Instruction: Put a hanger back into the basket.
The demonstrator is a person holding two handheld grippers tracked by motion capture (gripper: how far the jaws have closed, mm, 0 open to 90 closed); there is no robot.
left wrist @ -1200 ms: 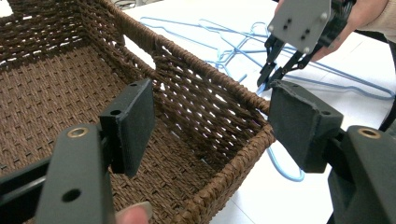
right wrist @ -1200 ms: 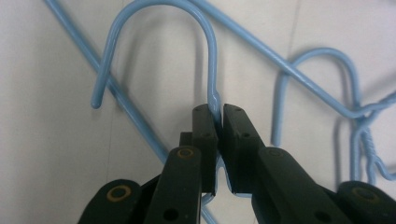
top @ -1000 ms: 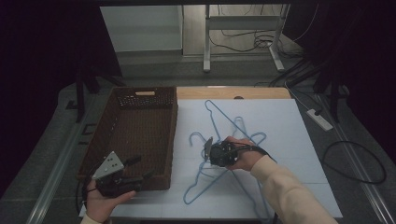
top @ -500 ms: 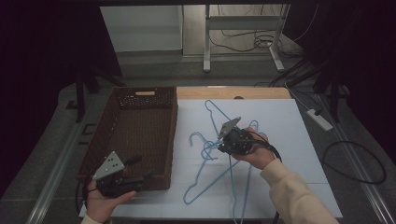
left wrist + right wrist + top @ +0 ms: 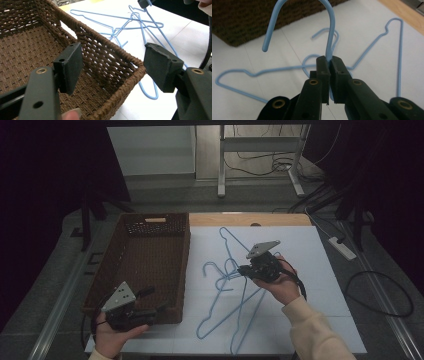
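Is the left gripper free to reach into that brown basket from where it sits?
Probably yes. The left gripper hangs open at the near corner of the basket, whose top is uncovered, and holds nothing. The right gripper is busy off to the side.

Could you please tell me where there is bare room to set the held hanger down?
The wicker basket floor is bare. The white sheet is free right of the right gripper, and along its near edge. The middle is crowded: blue hangers overlap between basket and right gripper.
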